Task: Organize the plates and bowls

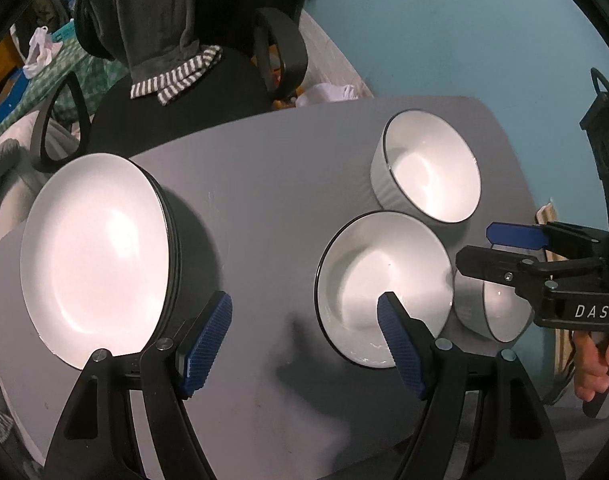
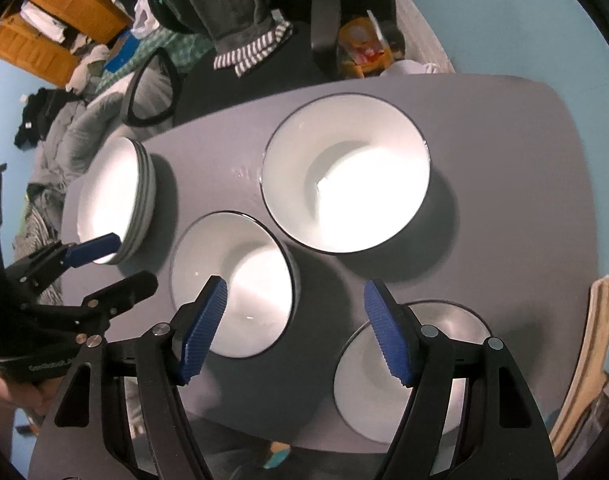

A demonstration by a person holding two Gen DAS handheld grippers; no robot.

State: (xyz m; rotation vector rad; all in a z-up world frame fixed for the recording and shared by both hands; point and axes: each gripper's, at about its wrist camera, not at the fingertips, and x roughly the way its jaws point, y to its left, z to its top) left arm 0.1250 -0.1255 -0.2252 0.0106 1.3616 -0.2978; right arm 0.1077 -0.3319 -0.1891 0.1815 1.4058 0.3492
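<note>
Left wrist view: we see left gripper (image 1: 304, 344) jaws wide, empty, above grey table (image 1: 256, 184); plate stack (image 1: 96, 256) left, three bowls (image 1: 384, 288) right. Right gripper (image 2: 296, 332) wide, empty.

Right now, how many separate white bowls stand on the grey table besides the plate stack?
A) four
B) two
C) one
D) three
D: three bowls show, the far bowl, the middle bowl and the near bowl, each standing apart on the table, with the plate stack off to the left.
</note>
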